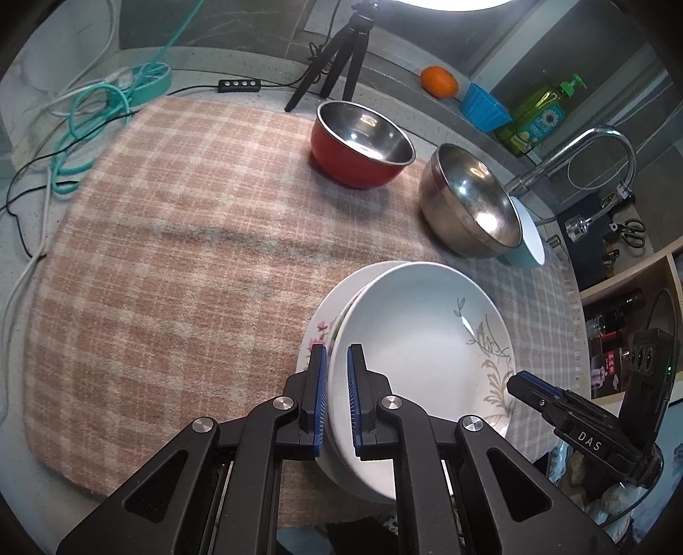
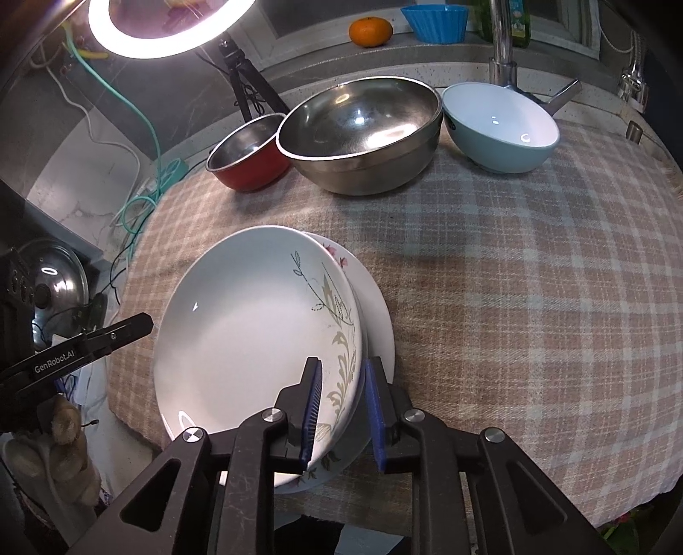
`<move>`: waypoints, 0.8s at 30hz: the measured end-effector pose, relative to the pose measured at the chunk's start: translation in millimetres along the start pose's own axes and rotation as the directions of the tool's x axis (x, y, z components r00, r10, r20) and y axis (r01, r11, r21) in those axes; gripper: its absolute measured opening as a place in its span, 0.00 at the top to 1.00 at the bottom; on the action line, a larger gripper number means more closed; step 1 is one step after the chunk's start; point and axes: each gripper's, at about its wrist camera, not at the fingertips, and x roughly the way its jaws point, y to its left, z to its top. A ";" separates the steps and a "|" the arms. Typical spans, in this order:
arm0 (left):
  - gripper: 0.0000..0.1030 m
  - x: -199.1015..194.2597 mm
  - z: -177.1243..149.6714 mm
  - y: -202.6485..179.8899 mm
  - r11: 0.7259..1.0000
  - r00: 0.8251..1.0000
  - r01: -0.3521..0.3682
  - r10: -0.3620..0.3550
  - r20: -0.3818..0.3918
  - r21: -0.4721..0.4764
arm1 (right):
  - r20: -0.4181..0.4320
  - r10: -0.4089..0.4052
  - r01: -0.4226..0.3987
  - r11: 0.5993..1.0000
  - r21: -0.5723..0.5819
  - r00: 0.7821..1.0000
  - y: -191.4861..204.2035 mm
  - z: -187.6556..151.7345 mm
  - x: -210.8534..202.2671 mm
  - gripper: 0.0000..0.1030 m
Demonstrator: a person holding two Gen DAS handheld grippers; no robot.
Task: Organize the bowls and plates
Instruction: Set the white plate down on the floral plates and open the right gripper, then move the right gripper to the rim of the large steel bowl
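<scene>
- The tabletop (image 2: 631, 128) carries a pink-and-grey checked cloth (image 1: 170, 256), which covers most of it.
- The steel bowl (image 2: 363, 141) stands on the cloth, well behind the leaf-patterned plate.
- The leaf-patterned plate (image 2: 256, 337) lies on top of a flower-rimmed plate (image 2: 375, 307), near the cloth's front edge; the two overlap but are not centred on one another.
- The light-blue bowl (image 2: 499, 128) sits just right of the steel bowl, almost touching it.
- The red bowl (image 2: 247, 162), steel inside, sits just left of the steel bowl in the right wrist view.
- The left gripper (image 1: 337, 397) has its jaws clamped on the rim of the leaf-patterned plate, one pad inside and one outside.
- The right gripper (image 2: 341, 410) straddles the opposite rim of that plate; its jaws stand a little apart, the outer pad clear of the rim.
- An orange (image 2: 370, 30) and a blue cup (image 2: 435, 23) sit on the ledge behind the steel bowl.
</scene>
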 end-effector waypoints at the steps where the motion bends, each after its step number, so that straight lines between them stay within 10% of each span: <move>1: 0.92 -1.7 1.1 -0.6 1.000 1.000 0.003 -0.003 0.003 -0.001 | 0.007 0.006 -0.006 1.000 0.007 1.000 -1.8 1.2 -2.6 0.80; 24: 0.88 -8.4 15.4 -53.4 0.995 0.993 -0.068 0.061 0.102 0.067 | 0.062 0.050 -0.051 0.999 0.015 0.997 -36.9 27.1 -26.1 0.64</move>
